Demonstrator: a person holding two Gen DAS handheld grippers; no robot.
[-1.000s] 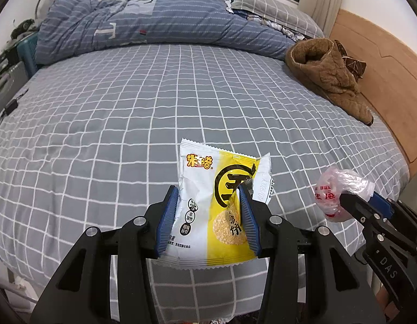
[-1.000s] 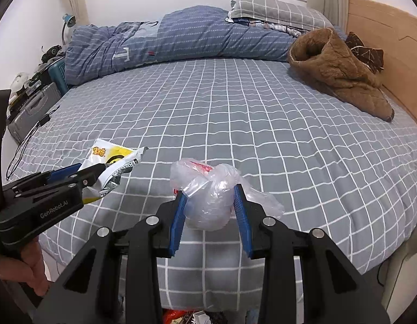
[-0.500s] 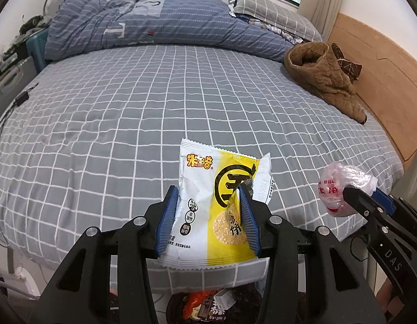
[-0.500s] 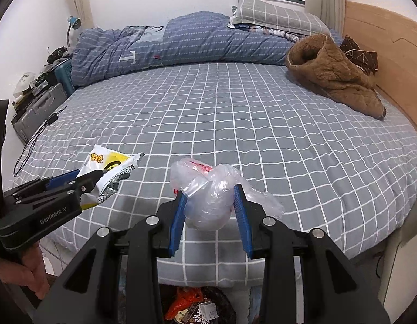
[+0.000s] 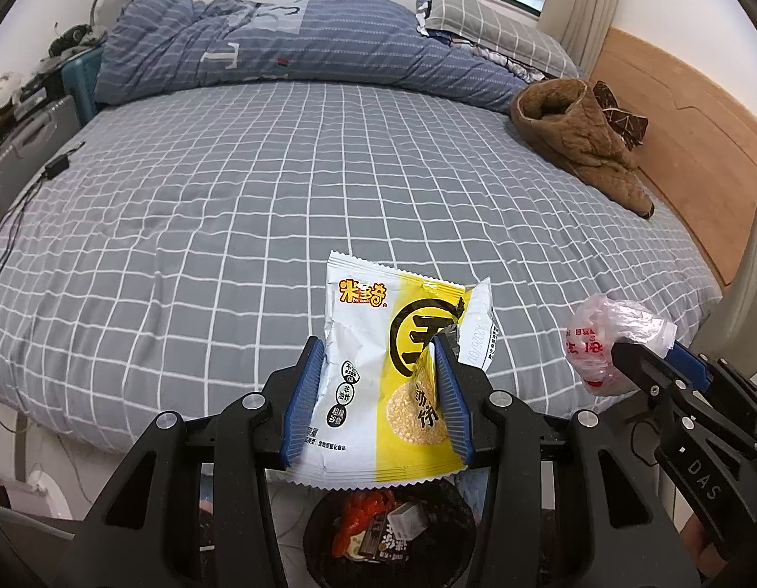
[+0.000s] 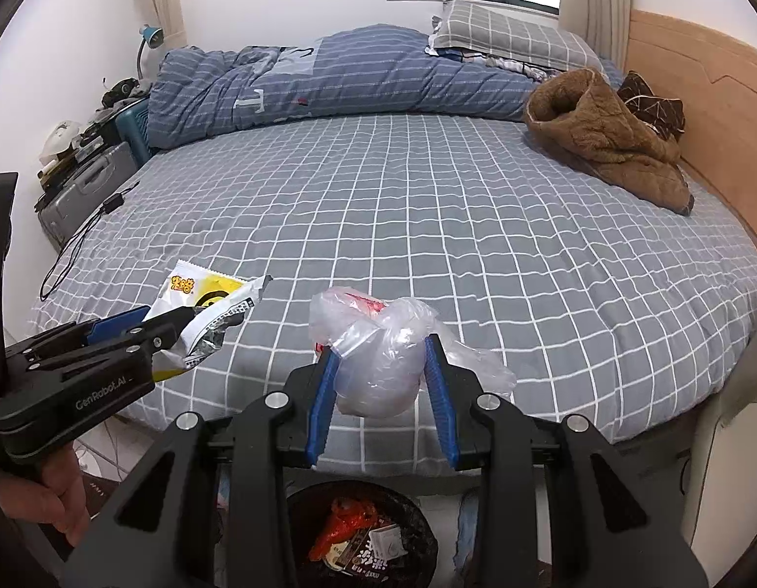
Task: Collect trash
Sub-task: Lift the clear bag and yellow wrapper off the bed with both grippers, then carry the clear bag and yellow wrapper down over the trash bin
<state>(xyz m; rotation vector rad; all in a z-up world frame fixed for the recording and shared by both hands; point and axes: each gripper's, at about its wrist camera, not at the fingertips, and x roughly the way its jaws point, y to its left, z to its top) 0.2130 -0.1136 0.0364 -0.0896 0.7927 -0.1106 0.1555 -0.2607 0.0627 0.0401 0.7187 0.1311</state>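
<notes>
Both grippers are loaded up here. The left gripper [image 5: 380,402] is clamped on a white and yellow snack wrapper [image 5: 378,372], pinching it upright between its 2 blue pads so the printed front faces the left wrist camera. The right gripper [image 6: 383,392] is squeezed onto a crumpled clear plastic bag [image 6: 378,362] with some red print on it, and a loose tail of the bag sticks out past the right pad.

Both pieces of trash are held up in the air near the foot edge of the bed [image 5: 231,206], not touching the grey checked sheet. Right underneath, on the floor, sits a trash bin [image 6: 363,539] with a black liner, already holding an orange-red wrapper and some other packets. In the left wrist view it lies directly below the snack wrapper.

Further back on the bed there's a rolled blue striped duvet [image 6: 329,78], a grey checked pillow [image 6: 505,34] and a brown fleece jacket [image 6: 603,137] by the wooden headboard.
</notes>
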